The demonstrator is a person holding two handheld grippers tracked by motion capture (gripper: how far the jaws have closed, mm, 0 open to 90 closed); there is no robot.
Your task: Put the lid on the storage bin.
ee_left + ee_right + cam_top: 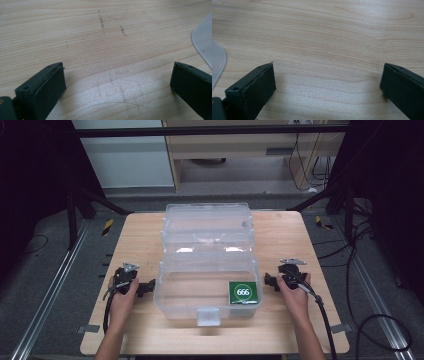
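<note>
Clear plastic toolbox (207, 270), its lid thrown back, sits in the middle of the pale wooden worktop (145, 330) in the high view, with a small green square packet printed "666" (243, 292) lying inside its lower tray at the front right corner. To either side of it the person's hands rest on the wood: the left gripper (148, 287) just beside the box's left wall and the right gripper (268, 280) just beside its right wall, each pointing inward, neither touching the plastic. Around the worktop the room is dim, with a grey floor, metal rails running along both sides, black frame bars, loose cables at the right and a light wooden cabinet behind. In the left gripper view the black fingers (45, 87) stand wide apart with nothing between them, over bare wood grain marked by faint pencil lines and a thin hair, details too fine for the high view; the box's rounded corner edges in at the right. In the right gripper view the fingers (254, 87) are likewise spread and released over clean grain, the box's corner at the left edge.
</note>
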